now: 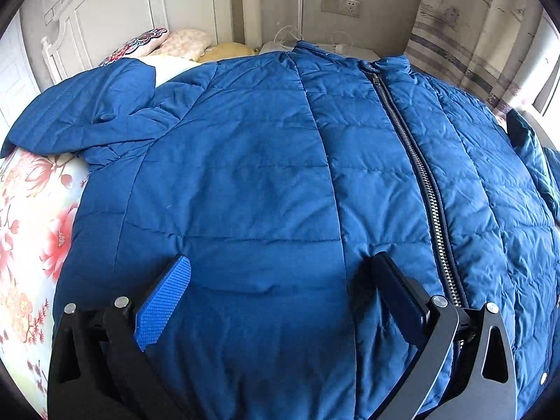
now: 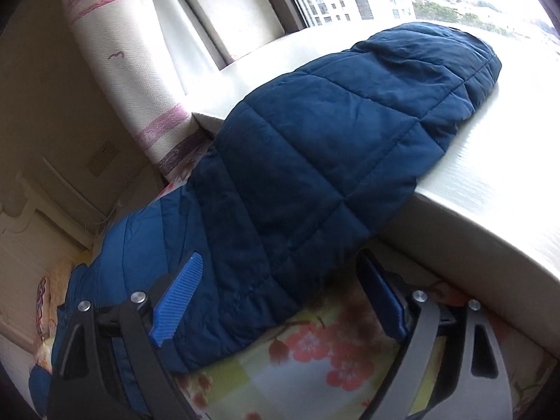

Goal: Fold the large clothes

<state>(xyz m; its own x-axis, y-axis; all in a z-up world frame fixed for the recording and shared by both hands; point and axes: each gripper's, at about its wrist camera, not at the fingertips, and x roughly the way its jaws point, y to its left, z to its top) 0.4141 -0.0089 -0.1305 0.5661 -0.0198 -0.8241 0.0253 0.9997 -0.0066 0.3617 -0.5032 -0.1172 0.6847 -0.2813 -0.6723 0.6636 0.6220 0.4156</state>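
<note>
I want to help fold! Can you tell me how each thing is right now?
Blue jacket: spread flat on the bed, not yet folded.
Zipper: zipped up.
One sleeve: stretched out, its end lying on the windowsill.
Other sleeve: bent, lying on the floral sheet.
Left gripper: open, over the jacket.
Right gripper: open around the sleeve.

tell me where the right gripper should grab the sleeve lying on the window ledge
Probably the sleeve where it bridges bed and window ledge, coming from the bed side: there it hangs clear, so the open right gripper can close across its edge.
</note>
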